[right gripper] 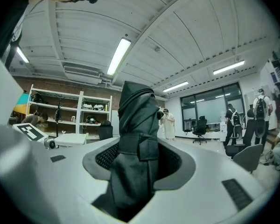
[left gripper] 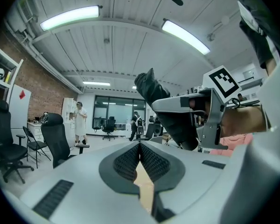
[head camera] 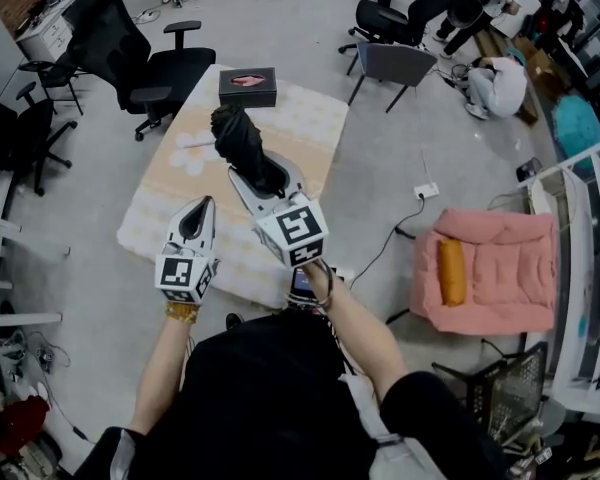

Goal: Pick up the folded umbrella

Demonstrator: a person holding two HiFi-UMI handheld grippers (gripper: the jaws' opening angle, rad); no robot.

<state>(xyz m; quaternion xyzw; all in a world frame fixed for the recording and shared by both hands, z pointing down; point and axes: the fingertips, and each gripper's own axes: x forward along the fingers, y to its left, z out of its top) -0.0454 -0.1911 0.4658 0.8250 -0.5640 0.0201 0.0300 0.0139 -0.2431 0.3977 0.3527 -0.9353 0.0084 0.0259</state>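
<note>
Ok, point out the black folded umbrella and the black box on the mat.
black folded umbrella (head camera: 240,140), head view, upper fabric bundle.
black rectangular box (head camera: 247,97), head view, front wall.

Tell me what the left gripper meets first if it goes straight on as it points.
The way looks free nearby: the left gripper points level into open room, the folded umbrella off to its right. Probably the far office chair first.

I count two grippers, my left gripper (head camera: 206,204) and right gripper (head camera: 262,175); one folded umbrella (head camera: 242,140) over the table (head camera: 170,173); one black box (head camera: 247,86) at the table's far end; one pink cushion (head camera: 500,268) right of the table.
</note>
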